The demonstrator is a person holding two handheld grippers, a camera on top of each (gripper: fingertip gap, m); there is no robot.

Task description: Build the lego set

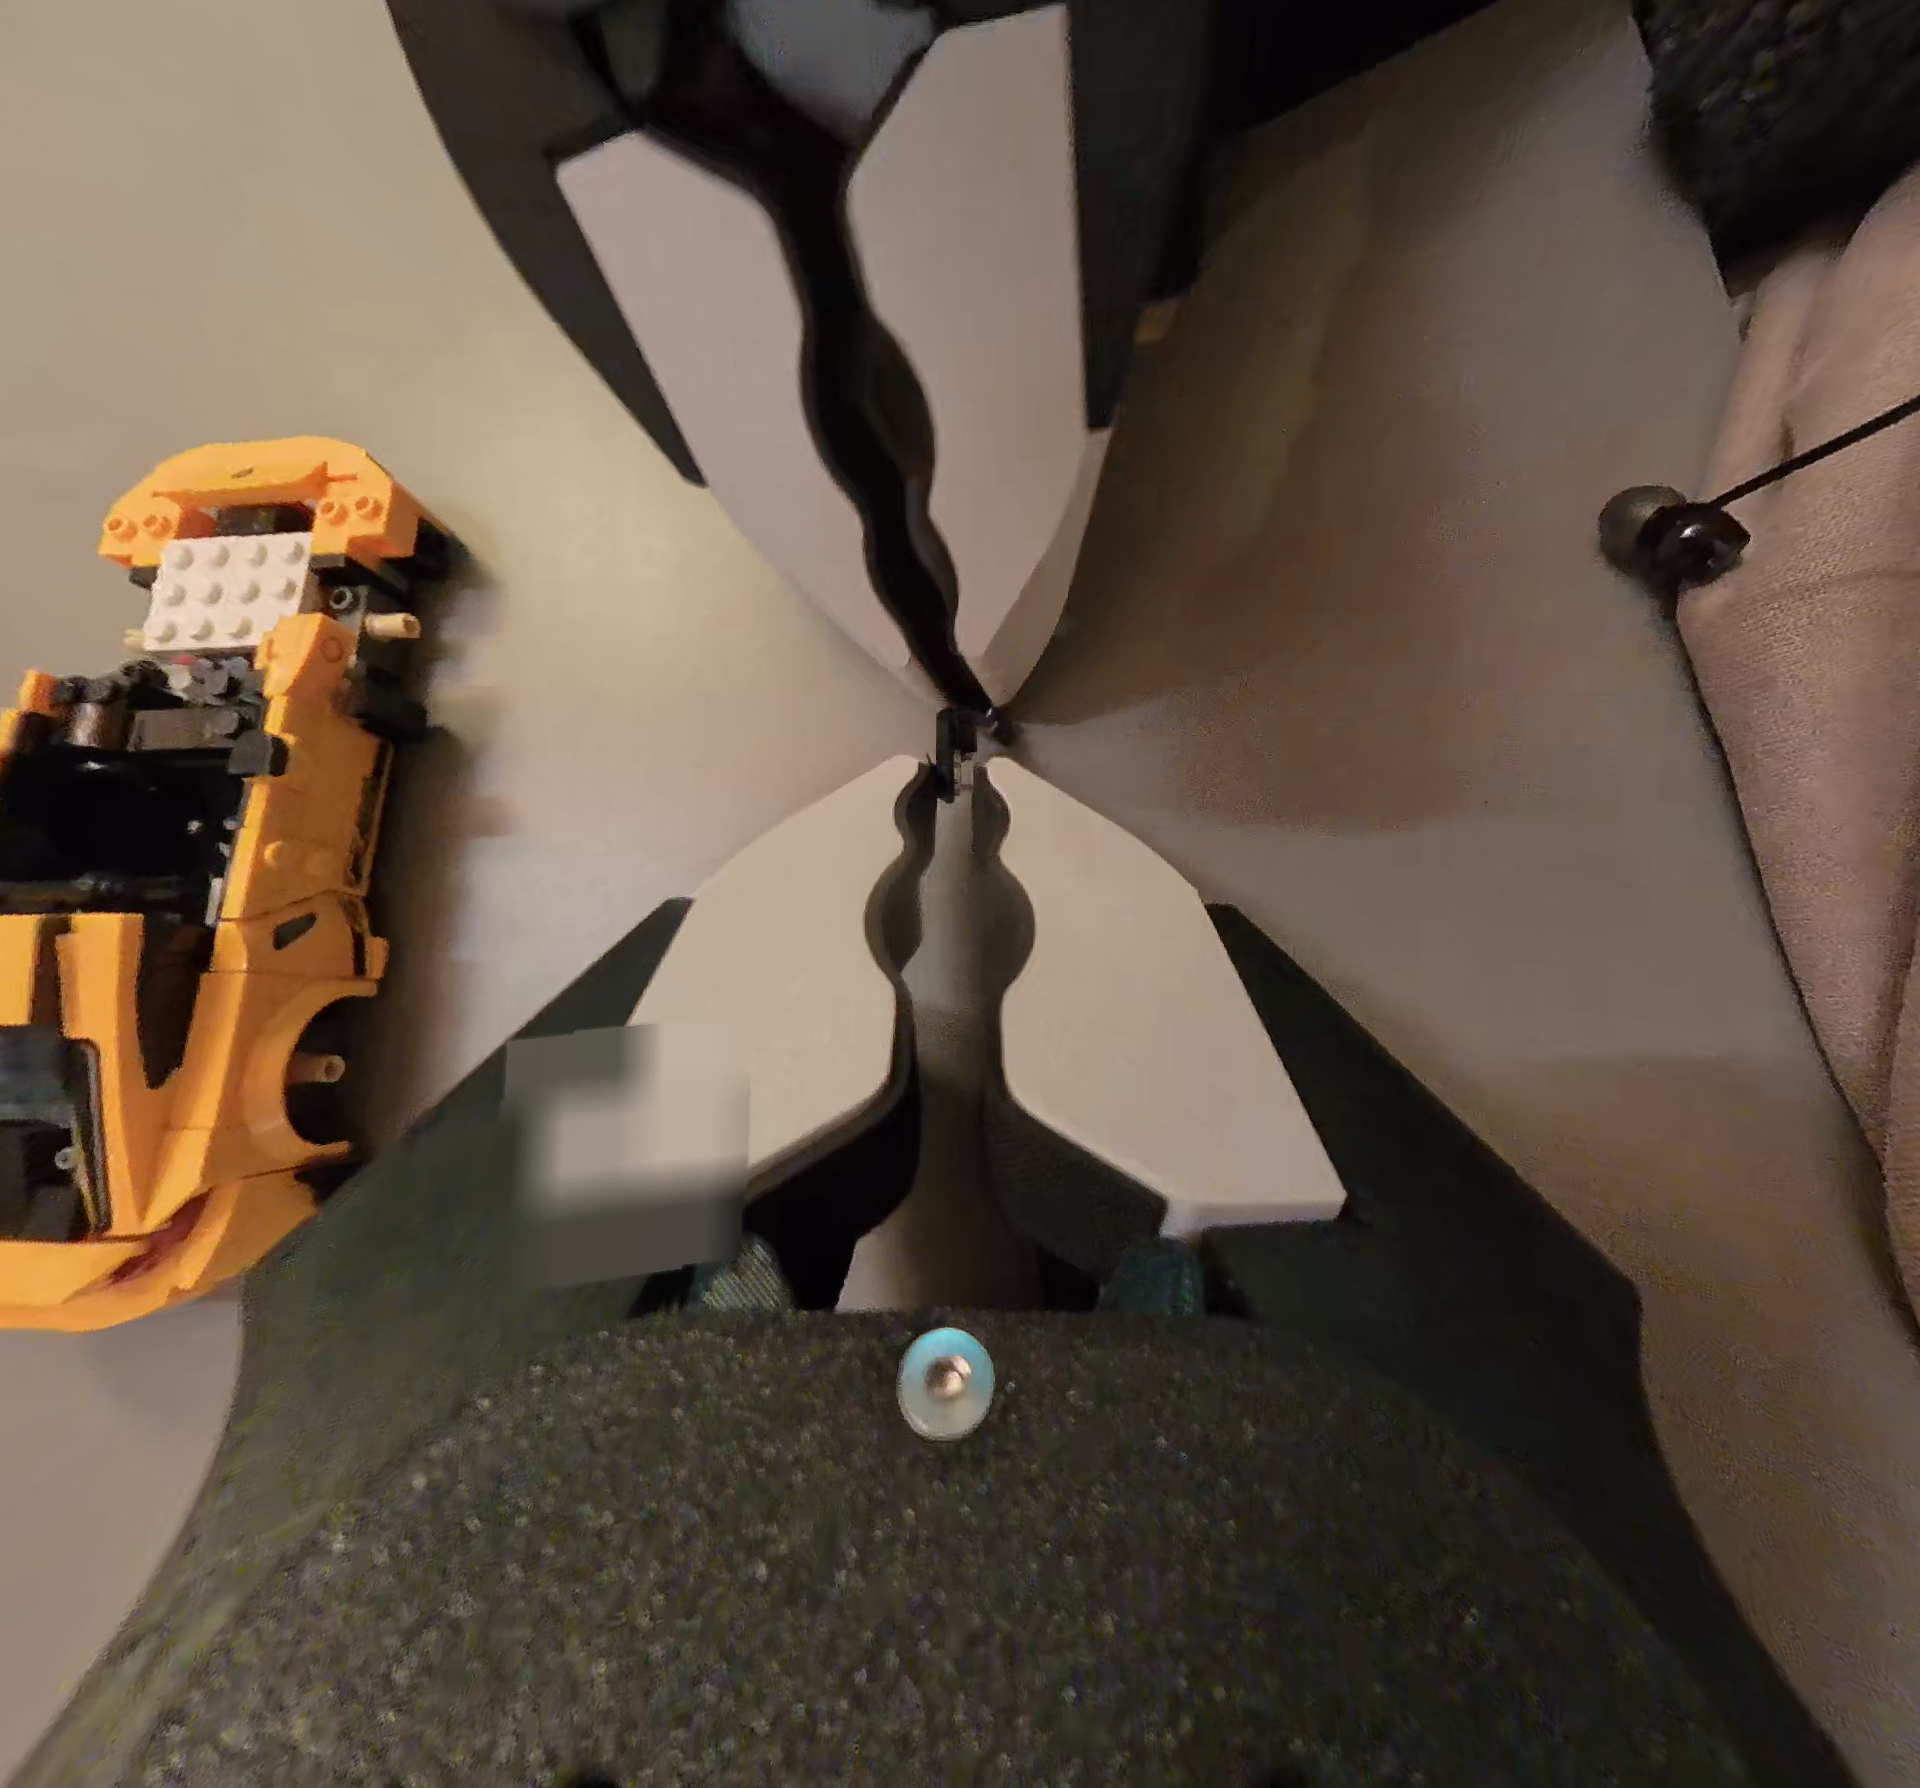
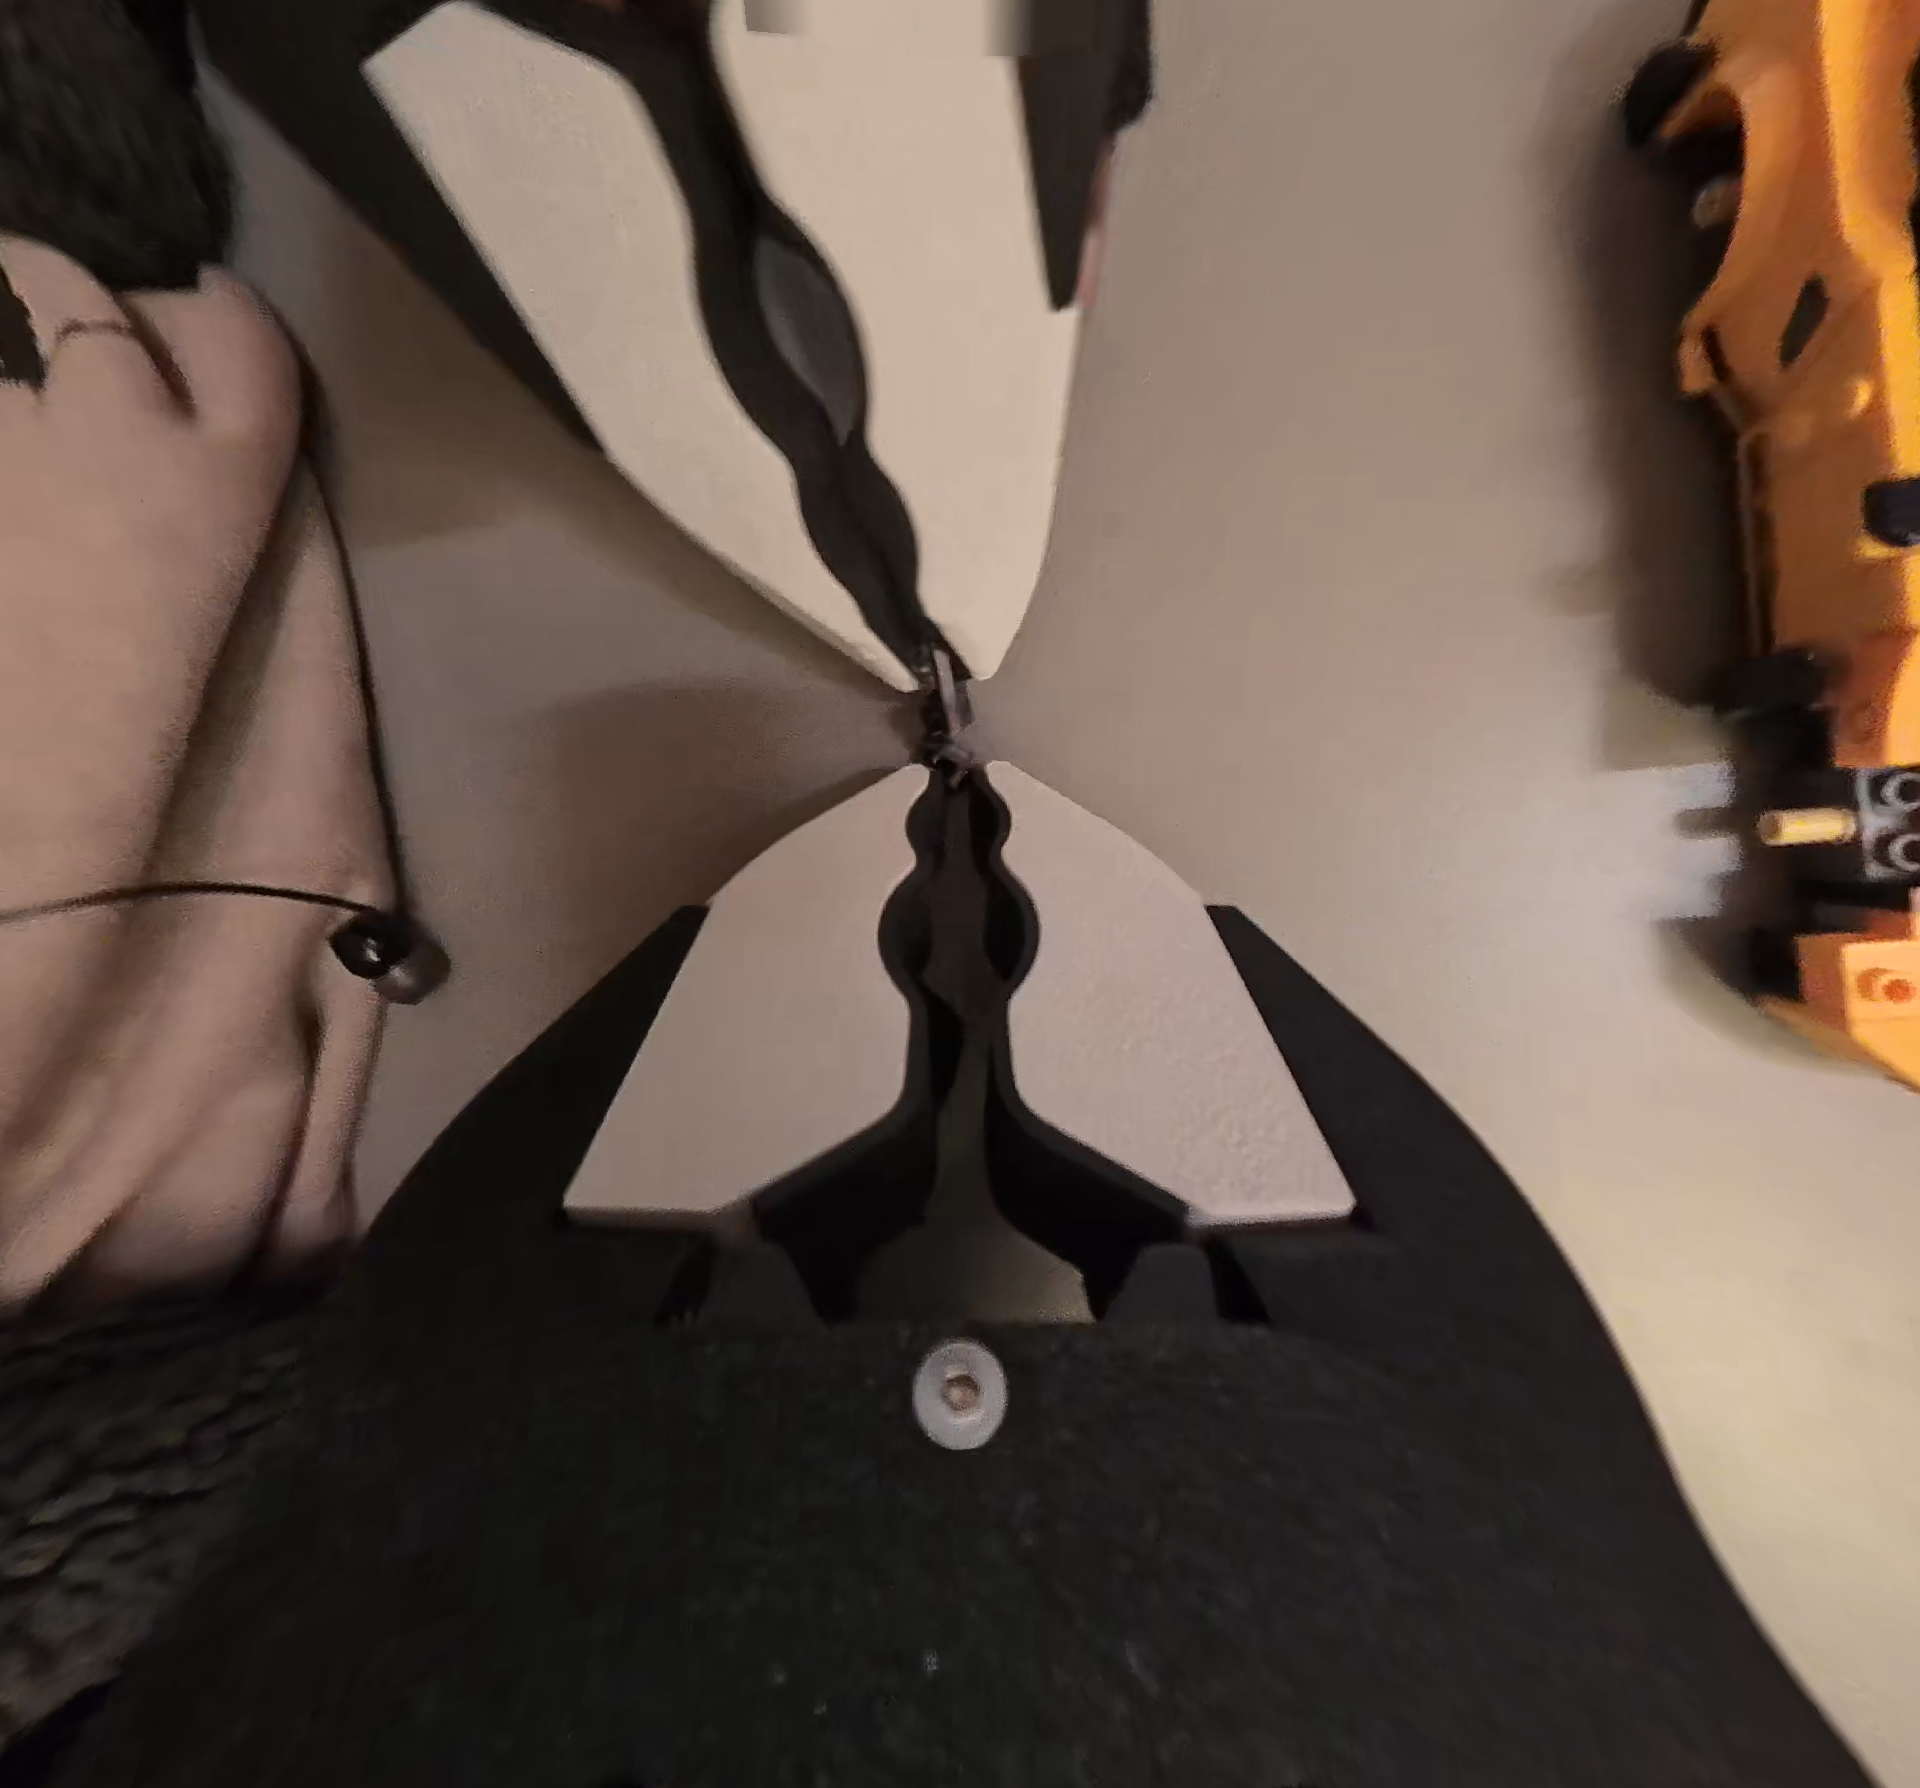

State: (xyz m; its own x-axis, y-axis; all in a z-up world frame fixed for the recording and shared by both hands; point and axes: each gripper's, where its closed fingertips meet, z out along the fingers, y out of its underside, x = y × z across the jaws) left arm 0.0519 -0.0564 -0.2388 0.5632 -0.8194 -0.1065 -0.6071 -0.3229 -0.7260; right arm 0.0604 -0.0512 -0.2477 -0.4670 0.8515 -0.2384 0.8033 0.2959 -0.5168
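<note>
Orange lego car (image 1: 197, 865) lies part-built on the bench (image 1: 260, 180), studs and pins bare, wheels absent; beside it, left tool (image 1: 961, 782) and right tool (image 2: 951, 772) meet tip to tip, both clenched on a small black piece (image 1: 958, 741), not yet fitted.

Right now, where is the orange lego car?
The lego car lies on the table, at the left edge of the left wrist view and the right edge of the right wrist view, apart from both grippers.
</note>
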